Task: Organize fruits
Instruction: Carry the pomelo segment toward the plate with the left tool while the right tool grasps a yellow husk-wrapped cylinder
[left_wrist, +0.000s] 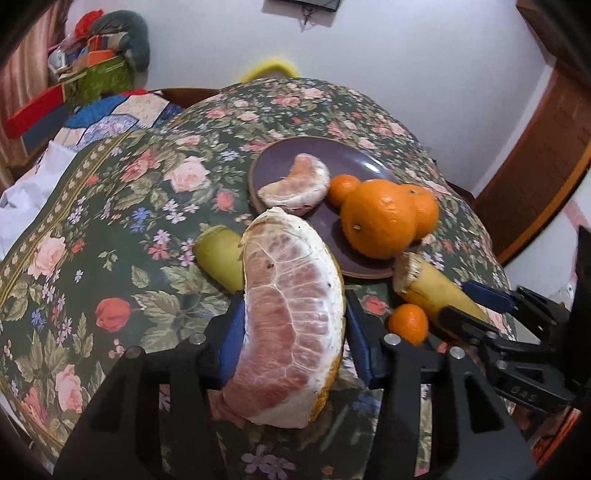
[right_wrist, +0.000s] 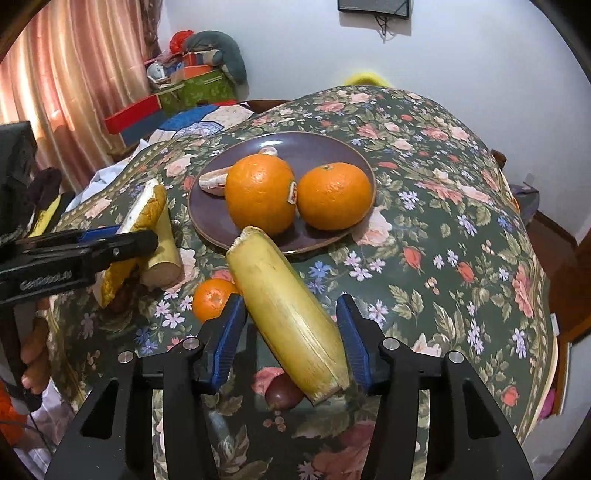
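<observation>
Low in the left wrist frame, the left hand-held gripper (left_wrist: 293, 325) pinches a large peeled pomelo wedge (left_wrist: 291, 317) between its blue pads, the curved, veined pink segment running lengthwise from lower centre up toward the purple plate (left_wrist: 280, 155). At centre of the right wrist frame, the right hand-held gripper (right_wrist: 291, 332) clasps a smooth yellow-green sugarcane piece (right_wrist: 284, 310), its long axis slanting from lower right up-left toward the plate (right_wrist: 221, 225). On that glossy round plate sit two dimpled oranges (right_wrist: 260, 194), above the floral-clothed surface (right_wrist: 443, 258).
</observation>
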